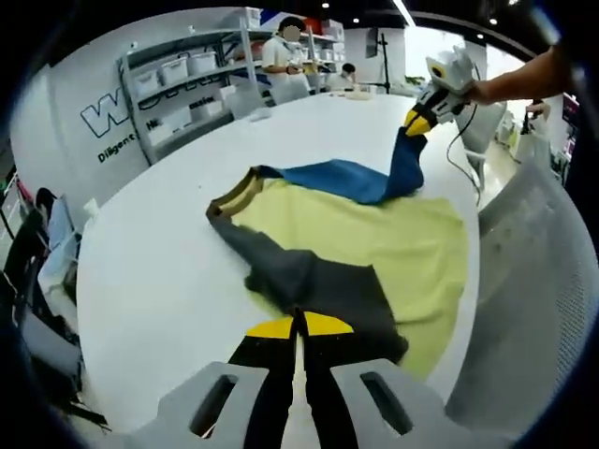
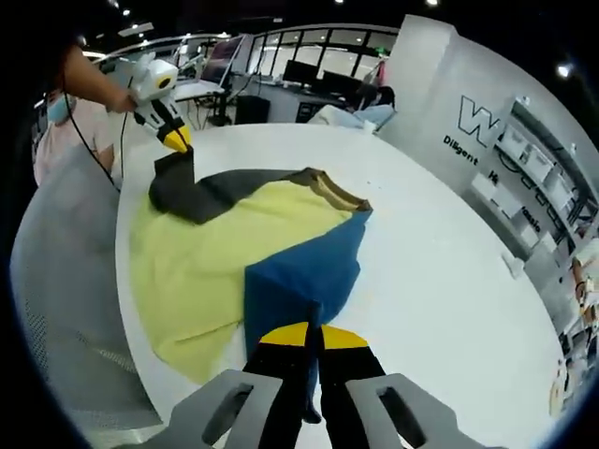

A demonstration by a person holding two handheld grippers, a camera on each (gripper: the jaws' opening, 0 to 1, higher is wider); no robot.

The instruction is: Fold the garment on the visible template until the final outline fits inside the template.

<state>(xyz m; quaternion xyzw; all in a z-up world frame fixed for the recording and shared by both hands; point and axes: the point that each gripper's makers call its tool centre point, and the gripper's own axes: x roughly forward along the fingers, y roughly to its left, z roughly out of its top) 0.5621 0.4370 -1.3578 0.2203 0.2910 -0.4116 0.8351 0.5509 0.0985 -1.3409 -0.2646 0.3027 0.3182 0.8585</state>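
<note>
Jaws of both grippers are clamped on the garment's two sleeves, which are lifted off the white desk (image 1: 159,281).

Left gripper (image 1: 299,323) has its yellow-tipped jaws pressed together on the grey sleeve (image 1: 309,281), and in the right gripper view it holds that sleeve raised at the far edge. Right gripper (image 2: 309,335) pinches the blue sleeve (image 2: 299,276) the same way. Between them the garment (image 1: 393,243) lies spread on the desk, its yellow body flat and its brown-striped collar (image 1: 239,192) toward the desk's middle. Near the desk's edge stands a white mesh chair (image 1: 533,299); shelves (image 1: 178,84) line the wall.
</note>
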